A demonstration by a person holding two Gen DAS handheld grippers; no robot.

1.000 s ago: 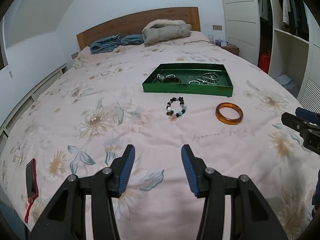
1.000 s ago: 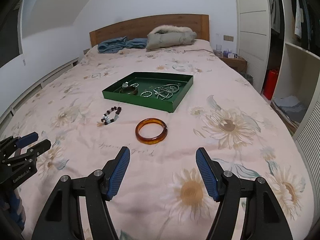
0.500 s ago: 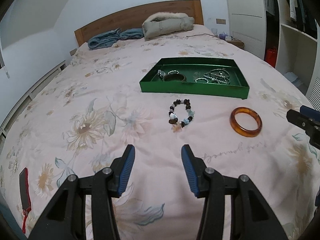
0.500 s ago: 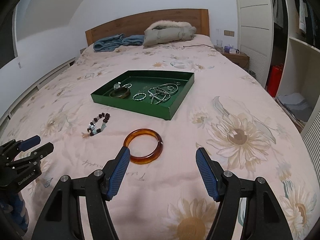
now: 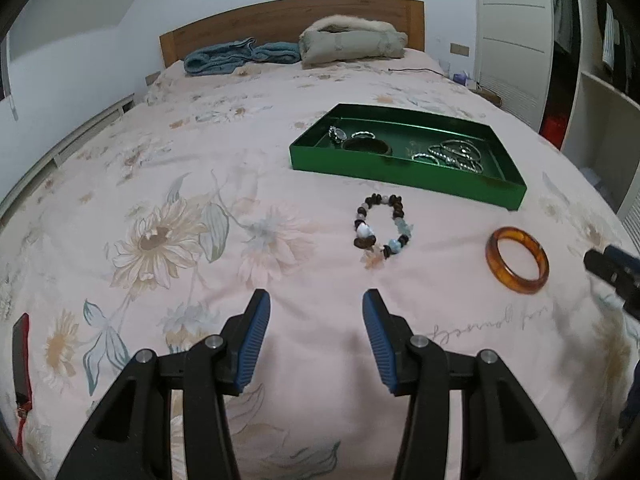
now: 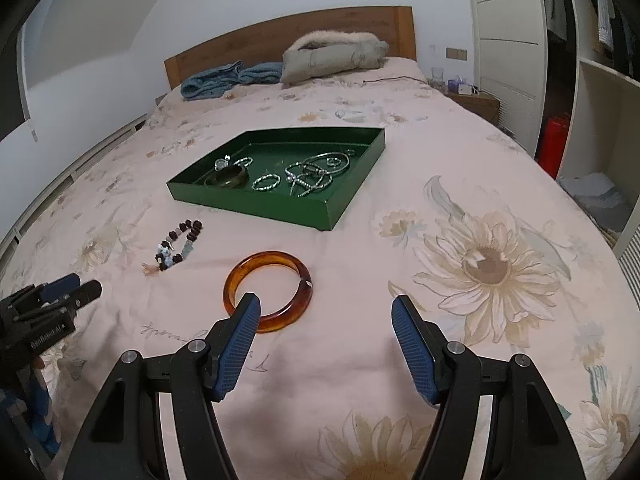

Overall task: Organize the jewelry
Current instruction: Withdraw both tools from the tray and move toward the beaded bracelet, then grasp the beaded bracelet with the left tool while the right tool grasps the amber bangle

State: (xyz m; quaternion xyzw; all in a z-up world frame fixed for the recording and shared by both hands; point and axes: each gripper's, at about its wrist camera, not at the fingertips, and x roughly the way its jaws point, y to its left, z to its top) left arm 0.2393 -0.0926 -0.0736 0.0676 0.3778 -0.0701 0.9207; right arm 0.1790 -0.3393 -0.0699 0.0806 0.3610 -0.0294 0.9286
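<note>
A green tray [image 5: 404, 178] [image 6: 256, 206] lies on the flowered bedspread and holds several silver chains, rings and a dark bangle. In front of it lie a beaded bracelet [image 5: 382, 226] [image 6: 179, 245] and an amber bangle [image 5: 517, 260] [image 6: 269, 291]. My left gripper [image 5: 316, 300] is open and empty, just short of the beaded bracelet. My right gripper [image 6: 326, 306] is open and empty too; its left fingertip overlaps the amber bangle's near rim in the picture. Each gripper's tips show at the edge of the other's view.
A red-cased phone [image 5: 21, 354] lies at the bed's left edge. A folded blue blanket [image 5: 240, 56] and a grey fur-trimmed coat [image 5: 352, 42] rest by the wooden headboard. A nightstand [image 6: 472, 100] and open wardrobe shelves [image 6: 596, 120] stand to the right.
Both grippers have moved forward and down toward the jewelry. The beaded bracelet and the amber bangle now appear larger and closer; nothing has been touched.
</note>
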